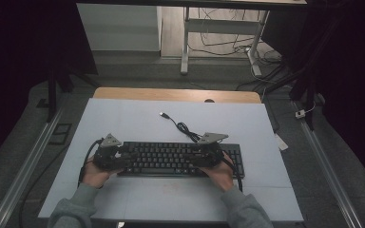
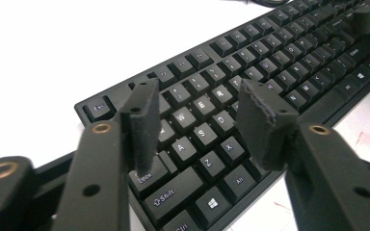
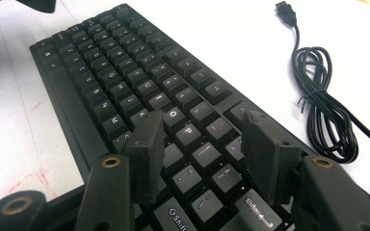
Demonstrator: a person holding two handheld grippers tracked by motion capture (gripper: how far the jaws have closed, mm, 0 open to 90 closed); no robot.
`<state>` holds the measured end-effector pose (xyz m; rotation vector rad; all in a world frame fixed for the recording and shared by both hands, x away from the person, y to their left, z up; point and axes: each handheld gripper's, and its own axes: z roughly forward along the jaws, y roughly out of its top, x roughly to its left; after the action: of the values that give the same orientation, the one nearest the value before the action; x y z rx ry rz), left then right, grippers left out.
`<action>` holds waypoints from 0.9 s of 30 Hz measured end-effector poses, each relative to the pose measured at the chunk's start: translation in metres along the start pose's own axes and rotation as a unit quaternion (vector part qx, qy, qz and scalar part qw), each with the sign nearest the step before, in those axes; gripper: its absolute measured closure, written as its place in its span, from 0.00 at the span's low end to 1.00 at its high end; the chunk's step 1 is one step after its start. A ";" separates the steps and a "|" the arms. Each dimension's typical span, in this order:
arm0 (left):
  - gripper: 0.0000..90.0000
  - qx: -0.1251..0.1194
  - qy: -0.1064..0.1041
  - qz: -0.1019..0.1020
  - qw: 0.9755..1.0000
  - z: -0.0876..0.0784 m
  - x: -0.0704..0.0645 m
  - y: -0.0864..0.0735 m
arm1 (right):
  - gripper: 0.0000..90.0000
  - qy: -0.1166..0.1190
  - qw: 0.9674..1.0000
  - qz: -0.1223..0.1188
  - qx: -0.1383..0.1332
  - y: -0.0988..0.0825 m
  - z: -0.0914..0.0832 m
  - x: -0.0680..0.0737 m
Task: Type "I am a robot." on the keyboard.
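High view first: a person's two hands come up from the near edge, each carrying a claw over one end of a black keyboard (image 1: 180, 159) that lies flat on the white counter (image 1: 123, 118). The left claw (image 1: 108, 156) sits over the keyboard's left end and the right claw (image 1: 208, 154) over its right part, both low above the keys.

Left gripper view, looking along its own jaws: they stand apart with nothing pinched between them, the left claw (image 2: 207, 125) hovering just above the letter keys. Directly under and between the pads are the W, A, S, D and Z keys; the Shift key (image 2: 166, 197) is nearest, below the gap, and the Esc key (image 2: 98, 108) lies beyond the left-hand jaw. Farther along the key rows the other claw shows at the top right corner.

Right gripper view: the right claw (image 3: 202, 149) is likewise spread and empty, with the O and P keys between its pads and the Enter key closest in. Beyond the right-hand jaw, off the keyboard, the coiled black cable (image 3: 323, 110) rests on the counter, its USB plug (image 3: 286, 10) farthest away.
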<state>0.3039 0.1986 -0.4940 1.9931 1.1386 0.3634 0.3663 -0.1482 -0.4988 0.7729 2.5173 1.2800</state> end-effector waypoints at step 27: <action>0.47 0.012 0.003 0.001 1.000 0.003 -0.001 0.000 | 0.56 0.010 1.000 -0.001 -0.002 0.001 0.002 0.003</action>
<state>0.3049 0.1965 -0.4961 2.0150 1.1481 0.3585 0.3648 -0.1445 -0.4996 0.7602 2.5296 1.2978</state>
